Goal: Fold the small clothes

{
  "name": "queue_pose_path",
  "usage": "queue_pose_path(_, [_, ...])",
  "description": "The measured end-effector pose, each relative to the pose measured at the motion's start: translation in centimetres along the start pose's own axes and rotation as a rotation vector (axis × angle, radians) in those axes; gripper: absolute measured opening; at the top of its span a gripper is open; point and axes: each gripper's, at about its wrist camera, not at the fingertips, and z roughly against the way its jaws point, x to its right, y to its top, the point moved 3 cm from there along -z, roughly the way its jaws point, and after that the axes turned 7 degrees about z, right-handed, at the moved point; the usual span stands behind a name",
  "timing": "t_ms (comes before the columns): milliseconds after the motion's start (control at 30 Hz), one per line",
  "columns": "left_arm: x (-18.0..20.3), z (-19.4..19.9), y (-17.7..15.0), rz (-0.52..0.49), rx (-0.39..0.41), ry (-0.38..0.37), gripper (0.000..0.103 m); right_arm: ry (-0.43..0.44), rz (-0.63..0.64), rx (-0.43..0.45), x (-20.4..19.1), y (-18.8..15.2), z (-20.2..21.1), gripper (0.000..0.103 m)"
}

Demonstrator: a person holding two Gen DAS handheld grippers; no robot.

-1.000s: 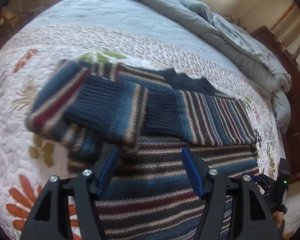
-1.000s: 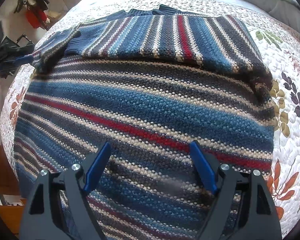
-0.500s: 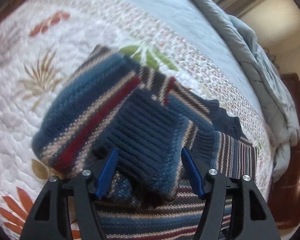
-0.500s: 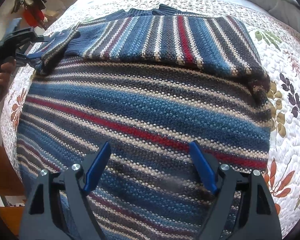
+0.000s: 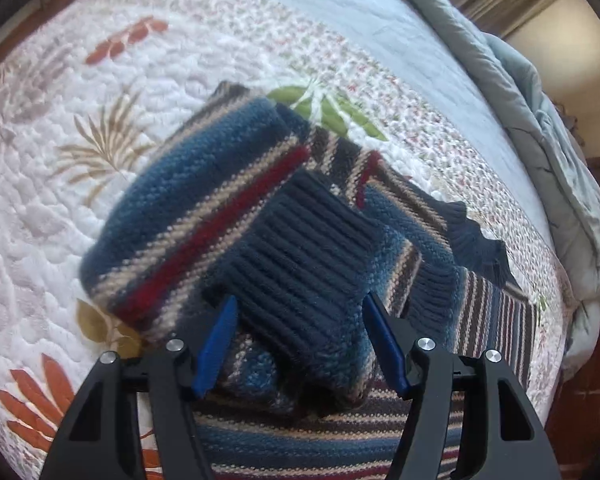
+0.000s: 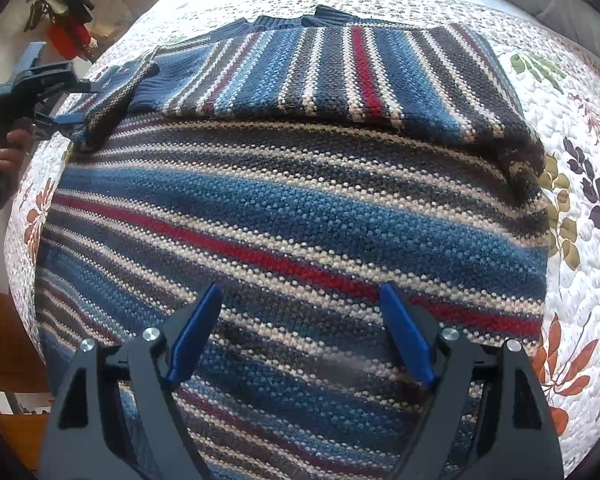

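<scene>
Striped knit sweater (image 6: 300, 208) spread flat on the quilted floral bedspread (image 5: 60, 208) of the bed, one sleeve folded across its top edge. Left tool (image 5: 300, 320) poised over the other sleeve's dark ribbed cuff (image 5: 300, 264) at the sweater's left corner, blue fingers (image 5: 216, 340) apart on either side of the cuff, not pressing it. Right tool (image 6: 300, 320) above the sweater's lower body, wide, holding nothing. Grey comforter (image 5: 540, 128) bunched beyond the sweater's collar side.
</scene>
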Motion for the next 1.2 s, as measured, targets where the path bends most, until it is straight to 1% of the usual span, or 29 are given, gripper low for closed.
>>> queue_pose_path(67, [0.3, -0.2, 0.2, -0.001, 0.005, -0.017, 0.064, 0.004, -0.001, 0.001, 0.1, 0.0, 0.1, 0.081])
queue_pose_path(100, [0.5, -0.1, 0.2, 0.001, 0.009, -0.028, 0.053, 0.005, -0.001, 0.001, 0.1, 0.0, 0.0, 0.081])
queue_pose_path(133, [0.7, 0.0, 0.1, 0.003, 0.005, -0.058, 0.030, 0.006, 0.000, 0.001, 0.2, -0.1, 0.1, 0.081])
queue_pose_path(167, [0.9, -0.1, -0.1, 0.002, -0.010, -0.074, 0.022, 0.006, 0.001, 0.001, 0.1, -0.1, 0.1, 0.081])
queue_pose_path(200, [1.1, -0.3, -0.2, 0.005, -0.023, -0.080, 0.007, 0.006, 0.001, 0.000, 0.2, -0.1, 0.1, 0.082])
queue_pose_path(233, [1.2, -0.5, -0.5, 0.009, -0.030, -0.082, 0.000, 0.007, 0.002, 0.000, 0.2, -0.1, 0.0, 0.082])
queue_pose_path(333, [1.9, -0.8, -1.0, 0.002, -0.028, -0.072, 0.000, 0.010, 0.002, 0.004, 0.1, -0.1, 0.1, 0.083])
queue_pose_path(400, [2.3, -0.5, -1.5, -0.003, -0.021, -0.094, 0.000, 0.013, 0.004, 0.007, 0.2, -0.1, 0.2, 0.083])
queue_pose_path(433, [2.8, -0.3, -1.7, -0.019, -0.015, -0.101, 0.000, 0.015, 0.004, 0.009, 0.2, -0.2, 0.2, 0.083])
queue_pose_path(500, [3.5, 0.1, -2.2, -0.062, -0.010, -0.087, 0.000, 0.017, 0.005, 0.008, 0.3, -0.3, 0.2, 0.083])
queue_pose_path(567, [3.7, 0.6, -2.9, -0.072, -0.030, -0.091, 0.000, 0.023, 0.001, 0.010, 0.4, -0.4, 0.3, 0.083])
queue_pose_path(600, [3.5, 0.8, -3.1, -0.071, -0.043, -0.097, 0.003, 0.026, -0.001, 0.012, 0.4, -0.4, 0.4, 0.083])
queue_pose_path(633, [3.2, 1.1, -3.2, -0.065, -0.047, -0.091, 0.011, 0.028, -0.003, 0.013, 0.4, -0.4, 0.4, 0.083])
queue_pose_path(667, [2.6, 1.6, -3.2, -0.052, -0.038, -0.088, 0.015, 0.030, -0.006, 0.015, 0.4, -0.4, 0.4, 0.083])
queue_pose_path(700, [2.2, 1.9, -3.2, -0.046, -0.029, -0.081, 0.028, 0.031, -0.007, 0.017, 0.4, -0.4, 0.4, 0.083])
queue_pose_path(733, [1.4, 2.5, -2.9, -0.044, -0.002, -0.057, 0.048, 0.030, -0.006, 0.018, 0.4, -0.5, 0.4, 0.083])
queue_pose_path(767, [0.8, 3.0, -2.5, -0.041, 0.028, -0.035, 0.055, 0.028, -0.004, 0.019, 0.4, -0.5, 0.4, 0.083])
queue_pose_path(800, [0.2, 3.3, -2.1, -0.030, 0.049, -0.023, 0.060, 0.024, -0.001, 0.019, 0.3, -0.5, 0.3, 0.083])
queue_pose_path(833, [-0.7, 3.4, -1.4, -0.003, 0.060, -0.012, 0.059, 0.021, 0.001, 0.018, 0.3, -0.5, 0.3, 0.083])
queue_pose_path(867, [-1.6, 3.3, -0.7, 0.033, 0.049, -0.021, 0.059, 0.018, 0.003, 0.018, 0.2, -0.5, 0.3, 0.083])
queue_pose_path(933, [-2.6, 2.4, 0.3, 0.077, 0.006, -0.054, 0.059, 0.015, 0.001, 0.016, 0.2, -0.5, 0.2, 0.084])
queue_pose_path(967, [-3.1, 1.8, 0.7, 0.097, -0.010, -0.057, 0.059, 0.014, 0.000, 0.015, 0.1, -0.5, 0.2, 0.084])
queue_pose_path(1000, [-3.3, 1.2, 1.0, 0.105, -0.023, -0.072, 0.059, 0.012, -0.001, 0.015, 0.1, -0.4, 0.1, 0.084])
queue_pose_path(1100, [-3.0, 0.4, 1.4, 0.080, -0.030, -0.101, 0.059, 0.007, 0.004, 0.011, 0.0, -0.2, 0.0, 0.085])
queue_pose_path(1200, [-2.7, 0.1, 1.5, 0.093, -0.040, -0.158, 0.058, -0.003, 0.017, 0.004, -0.1, -0.2, -0.2, 0.085])
